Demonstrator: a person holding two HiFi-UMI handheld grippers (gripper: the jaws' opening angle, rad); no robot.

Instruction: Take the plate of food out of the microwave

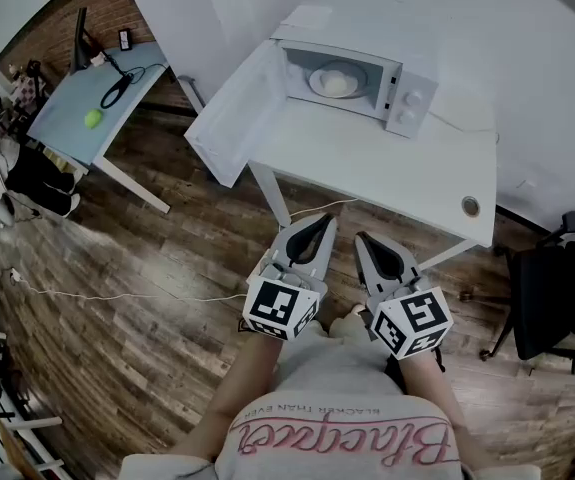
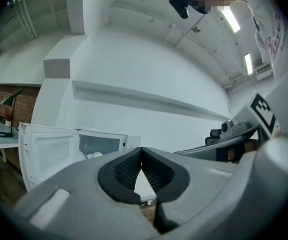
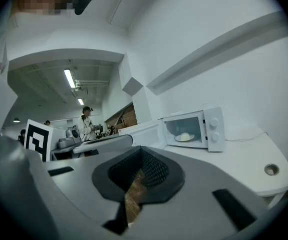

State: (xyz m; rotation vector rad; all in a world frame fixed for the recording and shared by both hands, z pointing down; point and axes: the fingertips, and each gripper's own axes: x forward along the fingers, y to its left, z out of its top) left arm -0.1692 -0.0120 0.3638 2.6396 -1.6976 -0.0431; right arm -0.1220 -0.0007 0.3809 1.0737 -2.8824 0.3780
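Observation:
A white microwave [image 1: 352, 73] stands at the back of a white table [image 1: 387, 173], its door [image 1: 232, 113] swung wide open to the left. Inside it sits a plate of pale food [image 1: 335, 81]. The plate [image 3: 185, 137] also shows in the right gripper view, and faintly in the left gripper view as the plate [image 2: 94, 155]. My left gripper [image 1: 321, 220] and right gripper [image 1: 363, 238] hang side by side near my body, short of the table's front edge. Both are shut with nothing between the jaws. In their own views, the left gripper [image 2: 141, 150] and right gripper [image 3: 141, 150] point toward the microwave from a distance.
A round cable hole [image 1: 470, 206] sits at the table's right front corner. A light blue desk [image 1: 92, 103] with a green ball [image 1: 93, 119] stands at the left, and a black chair [image 1: 552, 288] at the right. A white cable [image 1: 117, 296] runs across the wooden floor. People [image 3: 86, 124] stand far back.

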